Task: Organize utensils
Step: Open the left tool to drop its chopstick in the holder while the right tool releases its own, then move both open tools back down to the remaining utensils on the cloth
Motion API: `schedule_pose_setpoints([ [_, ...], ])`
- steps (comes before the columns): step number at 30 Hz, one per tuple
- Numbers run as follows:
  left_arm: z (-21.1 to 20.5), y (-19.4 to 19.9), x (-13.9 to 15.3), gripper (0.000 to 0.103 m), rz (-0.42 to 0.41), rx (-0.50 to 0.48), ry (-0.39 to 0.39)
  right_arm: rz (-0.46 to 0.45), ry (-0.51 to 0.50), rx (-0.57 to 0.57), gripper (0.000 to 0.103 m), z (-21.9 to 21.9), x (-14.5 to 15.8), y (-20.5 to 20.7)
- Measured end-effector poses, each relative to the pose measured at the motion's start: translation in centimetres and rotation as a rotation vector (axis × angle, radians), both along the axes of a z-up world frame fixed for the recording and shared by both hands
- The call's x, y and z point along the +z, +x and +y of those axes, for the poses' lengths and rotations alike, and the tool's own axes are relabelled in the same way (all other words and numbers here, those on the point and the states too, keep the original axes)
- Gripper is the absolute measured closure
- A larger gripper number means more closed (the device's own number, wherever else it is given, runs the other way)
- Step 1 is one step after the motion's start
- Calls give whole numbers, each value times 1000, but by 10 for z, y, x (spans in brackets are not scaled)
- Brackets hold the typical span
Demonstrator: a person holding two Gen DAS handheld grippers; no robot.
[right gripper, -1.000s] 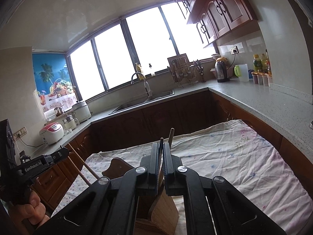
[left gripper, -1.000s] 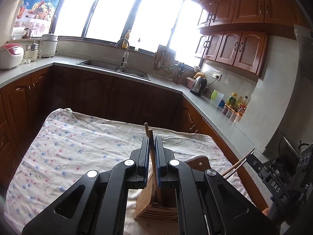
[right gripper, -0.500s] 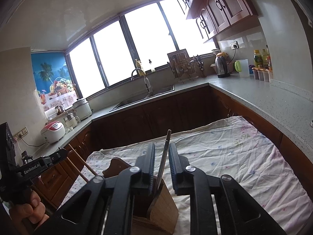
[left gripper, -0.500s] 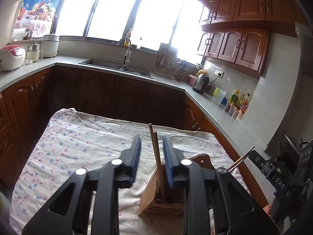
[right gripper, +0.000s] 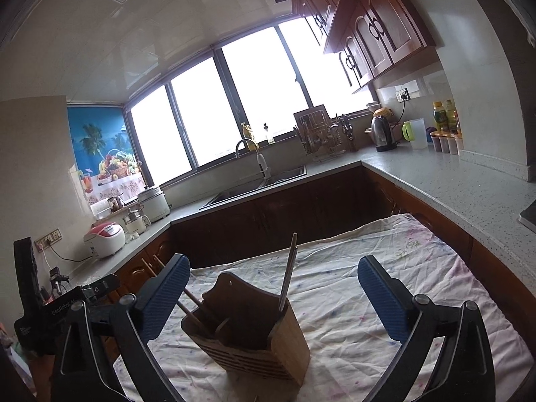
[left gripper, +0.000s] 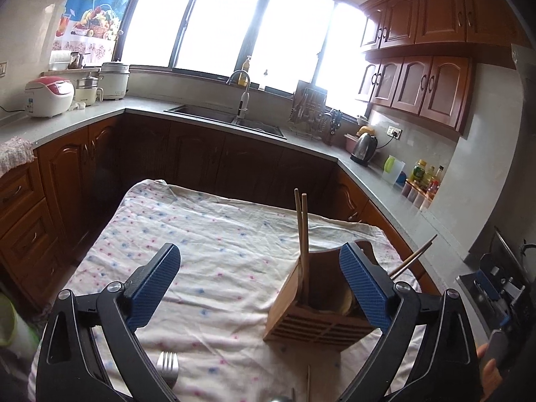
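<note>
A wooden utensil holder [left gripper: 318,315] stands on the floral cloth [left gripper: 207,254]. Two wooden chopsticks [left gripper: 303,234] stand upright in it, and another utensil [left gripper: 413,258] leans out to the right. My left gripper [left gripper: 259,288] is open and empty, above and just behind the holder. A fork [left gripper: 167,366] and a thin stick [left gripper: 308,382] lie on the cloth near the front edge. In the right wrist view the holder [right gripper: 254,331] stands between my open right gripper's [right gripper: 273,296] fingers, with a utensil [right gripper: 288,269] upright in it and chopsticks [right gripper: 187,296] leaning left.
The cloth-covered table [right gripper: 418,268] is ringed by a kitchen counter with a sink [left gripper: 231,120], a kettle [left gripper: 363,145], a rice cooker [left gripper: 48,95] and bottles [left gripper: 423,176]. The other gripper's body [left gripper: 495,288] is at the right edge of the left wrist view.
Both grippers opened from shut, let go of the chopsticks and utensil standing in the holder, and drew back and up from it.
</note>
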State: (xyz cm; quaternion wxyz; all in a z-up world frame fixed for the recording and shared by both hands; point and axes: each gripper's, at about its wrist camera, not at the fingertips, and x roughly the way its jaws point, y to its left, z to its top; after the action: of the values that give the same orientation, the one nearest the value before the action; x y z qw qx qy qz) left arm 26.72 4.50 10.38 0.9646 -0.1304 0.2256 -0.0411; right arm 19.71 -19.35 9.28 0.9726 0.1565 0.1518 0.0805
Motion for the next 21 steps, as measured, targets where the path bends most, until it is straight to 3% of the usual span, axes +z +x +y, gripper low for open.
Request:
schedule_pose_setpoints([
  [21,-3,-102,-38,5,71,-39,27,136,-25,-43,0,-36,-42,-112],
])
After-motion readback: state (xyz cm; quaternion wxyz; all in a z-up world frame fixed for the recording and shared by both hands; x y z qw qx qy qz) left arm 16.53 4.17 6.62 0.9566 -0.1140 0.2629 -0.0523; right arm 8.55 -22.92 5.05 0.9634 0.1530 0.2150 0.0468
